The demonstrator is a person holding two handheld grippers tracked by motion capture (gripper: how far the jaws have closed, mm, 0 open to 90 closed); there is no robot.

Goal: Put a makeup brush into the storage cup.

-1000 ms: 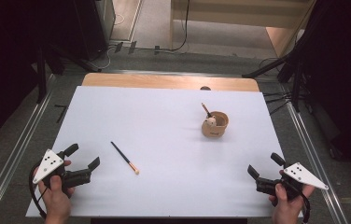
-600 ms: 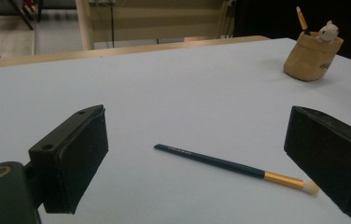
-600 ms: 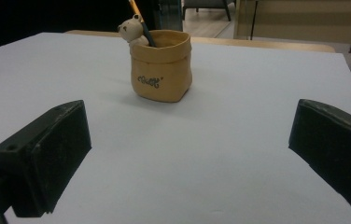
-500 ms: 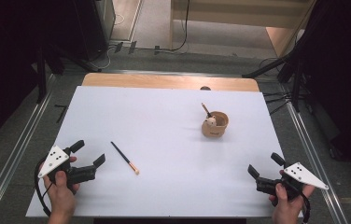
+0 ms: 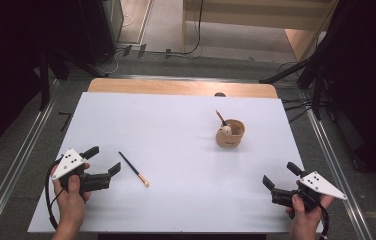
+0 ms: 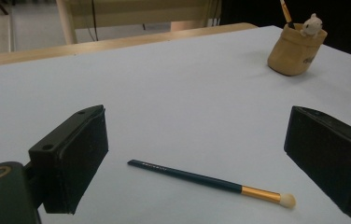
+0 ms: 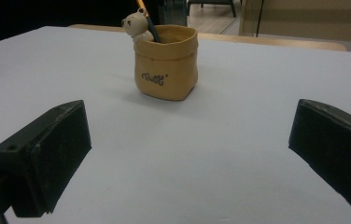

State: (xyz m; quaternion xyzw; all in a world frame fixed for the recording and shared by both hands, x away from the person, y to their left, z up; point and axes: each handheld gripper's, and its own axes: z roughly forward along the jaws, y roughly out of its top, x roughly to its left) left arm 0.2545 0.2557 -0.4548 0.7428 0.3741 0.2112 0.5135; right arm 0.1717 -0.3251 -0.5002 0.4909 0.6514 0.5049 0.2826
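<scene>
A dark-handled makeup brush [image 5: 134,169] [image 6: 211,180] with a gold ferrule and pale tip lies flat on the white table [image 5: 176,150], just right of my left gripper [image 5: 103,160] [image 6: 201,158]. That gripper is open, its jaws spread wide either side of the brush, not touching it. A tan sack-shaped pot [image 5: 230,133] [image 7: 166,62] [image 6: 296,48] with a small bear figure on its rim stands at the right, holding another brush upright. My right gripper [image 5: 281,176] [image 7: 187,158] is open near the front right corner, pointing at the pot, nothing between its jaws.
A bare wooden strip [image 5: 176,87] runs along the table's far edge. Metal rails [image 5: 21,150] flank the table on both sides. Cables [image 5: 196,50] lie on the floor beyond it.
My left gripper has slid right and slightly forward toward the loose brush, still open. The right gripper, the brush and the pot have stayed put.
</scene>
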